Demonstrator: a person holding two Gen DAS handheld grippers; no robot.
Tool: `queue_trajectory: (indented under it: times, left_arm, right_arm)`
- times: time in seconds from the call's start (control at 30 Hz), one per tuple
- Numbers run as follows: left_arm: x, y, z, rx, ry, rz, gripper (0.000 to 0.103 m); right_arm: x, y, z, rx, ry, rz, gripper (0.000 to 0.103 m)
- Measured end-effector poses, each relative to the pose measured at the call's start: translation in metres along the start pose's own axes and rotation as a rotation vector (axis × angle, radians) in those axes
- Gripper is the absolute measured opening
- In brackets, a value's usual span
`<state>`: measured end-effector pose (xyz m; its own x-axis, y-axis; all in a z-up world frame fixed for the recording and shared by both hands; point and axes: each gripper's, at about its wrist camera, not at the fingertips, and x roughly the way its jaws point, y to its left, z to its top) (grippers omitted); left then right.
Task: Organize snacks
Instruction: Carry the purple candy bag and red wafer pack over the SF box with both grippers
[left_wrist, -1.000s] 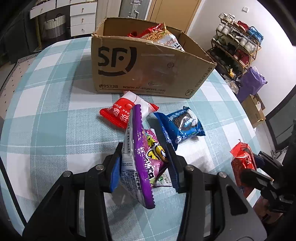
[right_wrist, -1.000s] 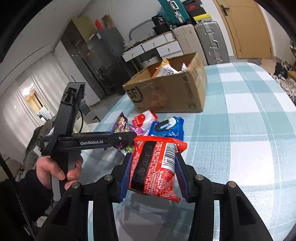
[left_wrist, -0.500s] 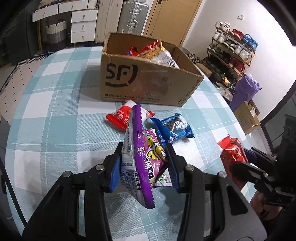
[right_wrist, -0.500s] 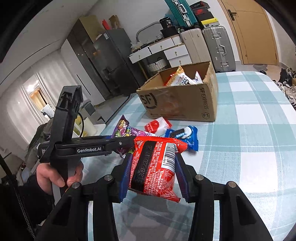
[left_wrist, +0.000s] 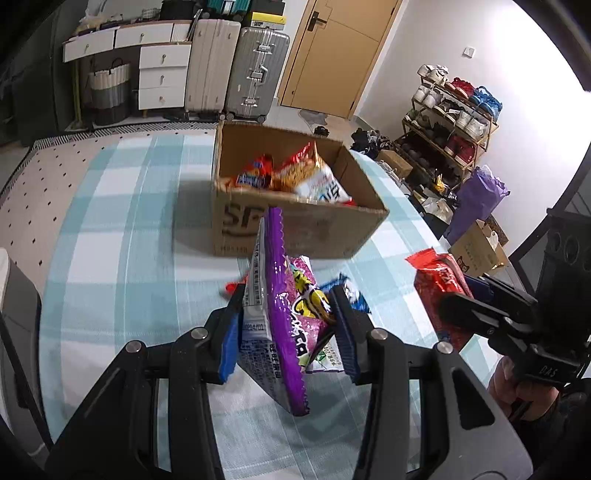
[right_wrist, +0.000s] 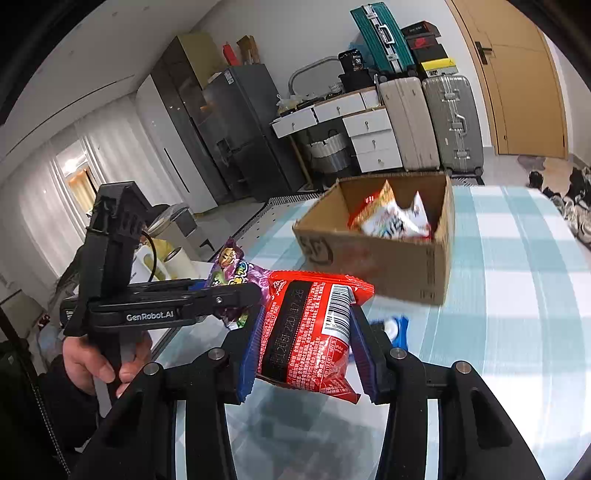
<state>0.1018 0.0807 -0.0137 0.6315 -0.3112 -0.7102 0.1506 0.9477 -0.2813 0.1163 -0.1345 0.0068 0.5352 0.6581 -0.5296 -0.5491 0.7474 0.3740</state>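
My left gripper (left_wrist: 286, 325) is shut on a purple snack packet (left_wrist: 284, 317) and holds it above the checked table, short of the open cardboard SF box (left_wrist: 295, 229). The box holds several snack bags (left_wrist: 295, 177). My right gripper (right_wrist: 304, 343) is shut on a red snack packet (right_wrist: 310, 336), also raised above the table; it shows at the right in the left wrist view (left_wrist: 439, 291). The box (right_wrist: 388, 258) lies ahead of it. A blue cookie packet (right_wrist: 395, 328) lies on the table below, mostly hidden. The left gripper with its purple packet (right_wrist: 236, 273) is to the left.
The table with a teal checked cloth (left_wrist: 110, 236) has its far edge behind the box. Suitcases (left_wrist: 236, 70), white drawers (left_wrist: 162, 74) and a shoe rack (left_wrist: 450, 122) stand beyond. A fridge (right_wrist: 236, 136) stands at the back left.
Both grippers have risen and moved toward the box with their packets. The box interior now shows more from above; the loose packets on the table are mostly hidden behind the held ones.
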Motion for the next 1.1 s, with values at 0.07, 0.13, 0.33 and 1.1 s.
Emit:
queue_trajectory:
  times: [0.07,0.13,0.33,1.1]
  left_arm:
    - [-0.004,0.0,0.009,0.004,-0.004,0.004,0.041]
    - [-0.009,0.001,0.019,0.004,-0.01,-0.002,0.041]
    - [-0.011,-0.004,0.055,0.02,-0.027,-0.004,0.041]
    - [0.044,-0.012,0.187,0.048,-0.03,0.014,0.041]
  right_arm:
    - [0.003,0.002,0.01,-0.012,0.007,0.009,0.045]
    - [0.006,0.003,0.021,-0.033,0.006,-0.003,0.045]
    - [0.011,-0.001,0.057,-0.047,-0.006,-0.015,0.045]
    - [0.056,-0.051,0.154,-0.065,-0.027,-0.131,0.045]
